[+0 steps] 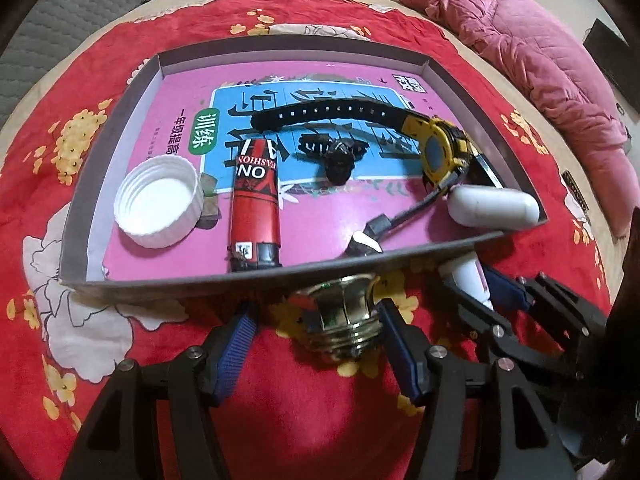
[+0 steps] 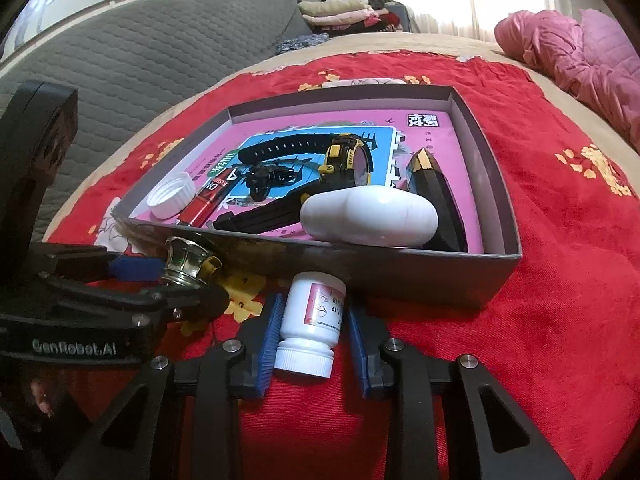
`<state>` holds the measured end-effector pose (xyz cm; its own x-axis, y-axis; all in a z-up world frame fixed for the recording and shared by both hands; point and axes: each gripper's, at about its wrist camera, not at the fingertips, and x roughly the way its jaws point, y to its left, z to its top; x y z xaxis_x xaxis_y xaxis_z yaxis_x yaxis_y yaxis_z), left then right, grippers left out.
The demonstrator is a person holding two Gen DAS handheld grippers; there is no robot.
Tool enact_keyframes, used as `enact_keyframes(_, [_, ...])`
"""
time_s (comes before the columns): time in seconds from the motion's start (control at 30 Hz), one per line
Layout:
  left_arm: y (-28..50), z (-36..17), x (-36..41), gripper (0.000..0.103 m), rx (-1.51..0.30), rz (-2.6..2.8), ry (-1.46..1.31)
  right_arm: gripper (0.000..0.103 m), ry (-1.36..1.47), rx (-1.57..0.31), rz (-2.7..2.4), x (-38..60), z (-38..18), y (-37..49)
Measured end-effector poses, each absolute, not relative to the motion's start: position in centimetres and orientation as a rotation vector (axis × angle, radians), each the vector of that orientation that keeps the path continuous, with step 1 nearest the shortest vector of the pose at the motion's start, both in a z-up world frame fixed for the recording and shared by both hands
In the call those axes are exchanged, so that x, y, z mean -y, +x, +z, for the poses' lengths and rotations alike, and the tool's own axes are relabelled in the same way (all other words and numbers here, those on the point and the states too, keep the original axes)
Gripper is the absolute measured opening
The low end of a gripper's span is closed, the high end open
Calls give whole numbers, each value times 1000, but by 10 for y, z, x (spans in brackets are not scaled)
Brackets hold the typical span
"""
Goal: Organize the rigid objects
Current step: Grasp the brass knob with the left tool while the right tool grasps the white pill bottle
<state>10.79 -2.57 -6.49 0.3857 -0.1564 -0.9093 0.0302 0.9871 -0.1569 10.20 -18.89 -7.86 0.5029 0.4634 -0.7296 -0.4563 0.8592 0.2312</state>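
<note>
Left gripper (image 1: 316,344) fingers stood wide around a brass knob (image 1: 340,316) on the red bedspread (image 1: 280,420), right pad apparently touching it. Right gripper (image 2: 310,340) fingers bracketed a white pill bottle (image 2: 312,320) beside the box (image 2: 400,268); contact unclear.

Both wrist views look steeply down, close over the red floral cloth (image 1: 168,80), sharing the shallow grey cardboard box (image 2: 496,184); the right looks from further right.

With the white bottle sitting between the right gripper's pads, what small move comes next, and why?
Probably finish closing the right gripper on the white bottle, then lift it. A small gap still shows at its right pad, and the bottle lies on the red blanket outside the gray box.
</note>
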Motion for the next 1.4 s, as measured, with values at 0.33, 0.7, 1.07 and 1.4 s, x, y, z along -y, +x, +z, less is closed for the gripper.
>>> enact_keyframes(0.33, [112,-66,25,55,-1170,-97,-162,32,10,-892,562,190,-81,103])
enact_keyframes(0.7, [108,-66,22,41,-1146,-95,-167,32,1,-893,563,188,-81,103])
enact_keyframes(1.07, [87,-62,17,36,-1098,-146,-171,29,-4,-892,578,188,-80,103])
enact_keyframes(1.4, [75,-52,19,36,-1076,-167,-143,28,-5,-866,603,188,-71,97])
